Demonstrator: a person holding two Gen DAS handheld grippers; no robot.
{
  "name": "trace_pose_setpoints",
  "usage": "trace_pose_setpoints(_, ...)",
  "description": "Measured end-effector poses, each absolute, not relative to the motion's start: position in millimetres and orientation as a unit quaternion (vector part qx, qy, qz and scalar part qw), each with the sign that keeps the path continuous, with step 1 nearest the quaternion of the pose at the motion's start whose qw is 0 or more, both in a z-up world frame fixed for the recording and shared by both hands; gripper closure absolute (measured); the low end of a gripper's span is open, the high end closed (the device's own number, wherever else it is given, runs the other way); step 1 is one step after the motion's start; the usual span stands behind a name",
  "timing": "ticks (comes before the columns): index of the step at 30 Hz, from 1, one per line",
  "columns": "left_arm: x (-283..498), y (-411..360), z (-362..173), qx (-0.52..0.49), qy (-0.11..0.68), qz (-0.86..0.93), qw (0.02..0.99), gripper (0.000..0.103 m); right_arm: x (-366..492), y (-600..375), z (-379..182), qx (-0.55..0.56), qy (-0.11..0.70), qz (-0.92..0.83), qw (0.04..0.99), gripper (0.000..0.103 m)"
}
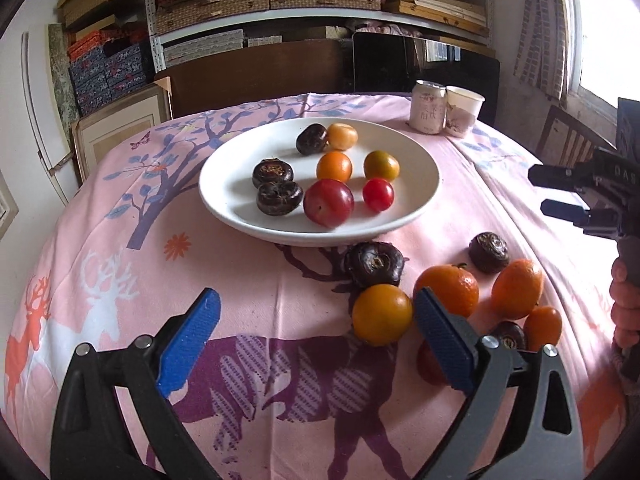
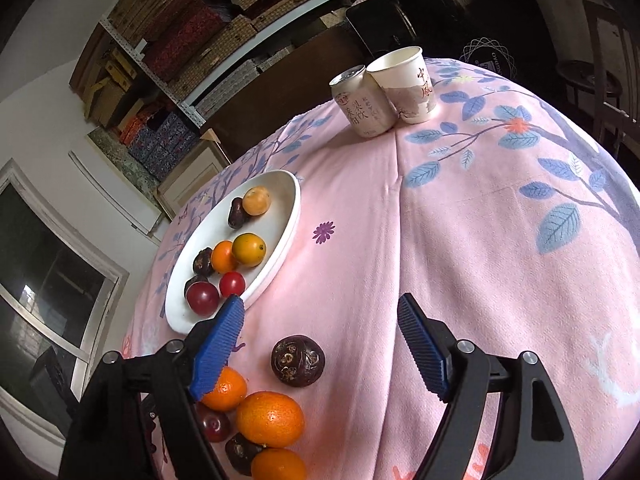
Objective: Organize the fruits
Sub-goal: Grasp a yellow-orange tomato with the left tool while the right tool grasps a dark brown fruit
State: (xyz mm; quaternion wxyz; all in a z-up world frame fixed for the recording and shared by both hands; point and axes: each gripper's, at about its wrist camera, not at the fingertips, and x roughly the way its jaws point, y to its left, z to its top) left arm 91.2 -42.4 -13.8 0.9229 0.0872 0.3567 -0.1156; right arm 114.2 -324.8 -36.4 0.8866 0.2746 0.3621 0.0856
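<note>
A white plate (image 1: 228, 176) holds several fruits: dark water chestnuts (image 1: 273, 173), orange and yellow tomatoes (image 1: 334, 166), a red plum (image 1: 329, 202) and a red cherry tomato (image 1: 378, 195). The plate also shows in the right wrist view (image 2: 280, 236). Loose fruit lies on the cloth near the plate's front right: a yellow-orange tomato (image 1: 382, 314), mandarins (image 1: 450, 289), a kumquat (image 1: 543, 328) and water chestnuts (image 1: 375, 264). My left gripper (image 1: 316, 338) is open and empty, its right finger beside the yellow-orange tomato. My right gripper (image 2: 322, 350) is open and empty above a water chestnut (image 2: 298, 360).
A pink patterned tablecloth (image 1: 280, 360) covers the table. A drink can (image 1: 428, 107) and a paper cup (image 1: 463, 110) stand at the far right. Shelves of boxes (image 1: 280, 0) fill the back wall. A wooden chair (image 1: 568, 140) stands at the right.
</note>
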Motion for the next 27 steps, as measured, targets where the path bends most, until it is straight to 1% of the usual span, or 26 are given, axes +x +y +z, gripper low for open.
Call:
trace_pose_setpoints(5,97.0,-49.5,-26.9,0.111,0.376,-0.113,0.913,0.008,113.7,-318.0,-31.7,0.262,0.361,0.096,0.89,0.023)
trace_pose_setpoints(9,102.9,-46.5,-31.6,0.101,0.389,-0.124,0.907,0.005,113.4,-316.7,-30.8,0.261,0.361,0.099,0.89,0.023)
trace_pose_setpoints(12,100.5,-35.8,-27.3,0.104,0.379,-0.111,0.913,0.005,112.5,-316.0,-29.5,0.258,0.36,0.098,0.891,0.023)
trace_pose_setpoints(14,97.5,-19.5,-21.8,0.104,0.368,-0.071,0.921,0.005,112.6,-318.5,-29.7,0.262,0.359,0.095,0.891,0.023)
trace_pose_setpoints(17,92.4,7.8,-22.6,0.058,0.381,-0.065,0.92,0.006,112.8,-323.3,-30.2,0.273,0.358,0.093,0.888,0.023)
trace_pose_setpoints(19,88.7,11.6,-20.2,0.04,0.378,-0.081,0.921,0.006,112.0,-323.7,-29.5,0.276,0.356,0.095,0.888,0.023)
trace_pose_setpoints(23,81.9,-13.7,-21.4,0.096,0.359,-0.092,0.924,0.006,111.2,-318.8,-27.4,0.263,0.354,0.098,0.892,0.023)
trace_pose_setpoints(25,86.7,-26.1,-28.5,0.126,0.367,-0.092,0.917,0.006,111.6,-317.0,-27.9,0.26,0.356,0.098,0.892,0.023)
trace_pose_setpoints(27,95.3,-29.5,-33.5,0.129,0.38,-0.098,0.911,0.006,111.5,-315.3,-28.2,0.256,0.357,0.098,0.893,0.023)
